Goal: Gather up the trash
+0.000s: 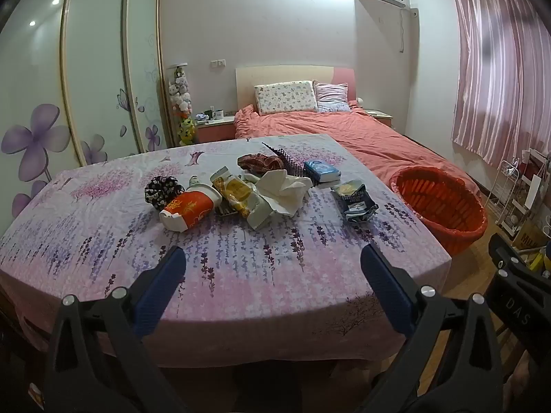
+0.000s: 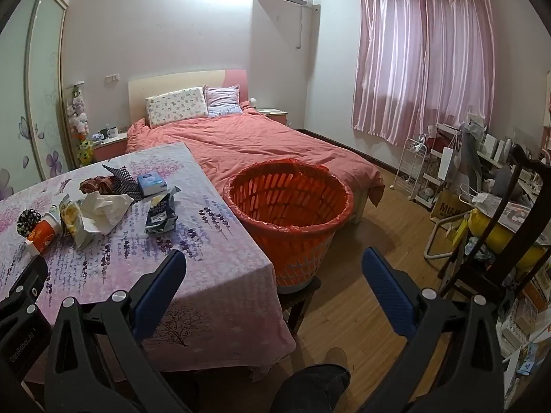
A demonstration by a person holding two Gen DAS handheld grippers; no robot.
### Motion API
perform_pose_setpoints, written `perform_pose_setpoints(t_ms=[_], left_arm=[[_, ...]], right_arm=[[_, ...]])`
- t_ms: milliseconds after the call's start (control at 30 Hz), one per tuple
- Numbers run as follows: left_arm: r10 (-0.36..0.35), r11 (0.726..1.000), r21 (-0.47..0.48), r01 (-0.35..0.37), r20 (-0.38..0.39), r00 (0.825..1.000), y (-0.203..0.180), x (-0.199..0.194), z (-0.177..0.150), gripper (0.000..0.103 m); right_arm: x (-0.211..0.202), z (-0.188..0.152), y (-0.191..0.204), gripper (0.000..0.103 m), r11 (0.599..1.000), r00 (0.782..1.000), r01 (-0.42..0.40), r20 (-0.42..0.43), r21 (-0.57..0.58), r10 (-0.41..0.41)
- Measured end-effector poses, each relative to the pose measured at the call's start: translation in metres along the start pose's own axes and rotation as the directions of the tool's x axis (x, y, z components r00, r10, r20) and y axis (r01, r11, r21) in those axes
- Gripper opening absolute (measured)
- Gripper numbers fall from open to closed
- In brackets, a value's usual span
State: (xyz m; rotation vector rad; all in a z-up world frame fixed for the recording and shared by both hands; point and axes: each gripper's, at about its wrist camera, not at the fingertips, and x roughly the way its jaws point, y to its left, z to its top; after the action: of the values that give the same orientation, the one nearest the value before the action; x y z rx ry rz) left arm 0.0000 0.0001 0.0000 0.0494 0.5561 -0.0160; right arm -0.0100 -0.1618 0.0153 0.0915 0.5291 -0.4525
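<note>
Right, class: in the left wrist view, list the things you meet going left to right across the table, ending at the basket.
Dark patterned cloth → orange cup → yellow snack wrapper → crumpled white tissue → blue tissue pack → dark snack bag → orange basket.

The left gripper (image 1: 273, 258) and the right gripper (image 2: 272, 263) are both spread wide (nothing between the blue pads).
</note>
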Motion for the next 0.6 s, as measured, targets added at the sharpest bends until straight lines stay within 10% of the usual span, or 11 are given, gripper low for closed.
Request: perform_pose_setpoints(t_ms=[600], left_arm=[[-0.001, 1.0, 0.0, 0.001, -0.002, 1.0, 0.0, 0.0001, 0.0, 0.099]], right_arm=[[-0.0001, 0.0005, 0.0, 0.101, 1.0, 1.0, 0.0, -0.002, -0.001, 0.0]])
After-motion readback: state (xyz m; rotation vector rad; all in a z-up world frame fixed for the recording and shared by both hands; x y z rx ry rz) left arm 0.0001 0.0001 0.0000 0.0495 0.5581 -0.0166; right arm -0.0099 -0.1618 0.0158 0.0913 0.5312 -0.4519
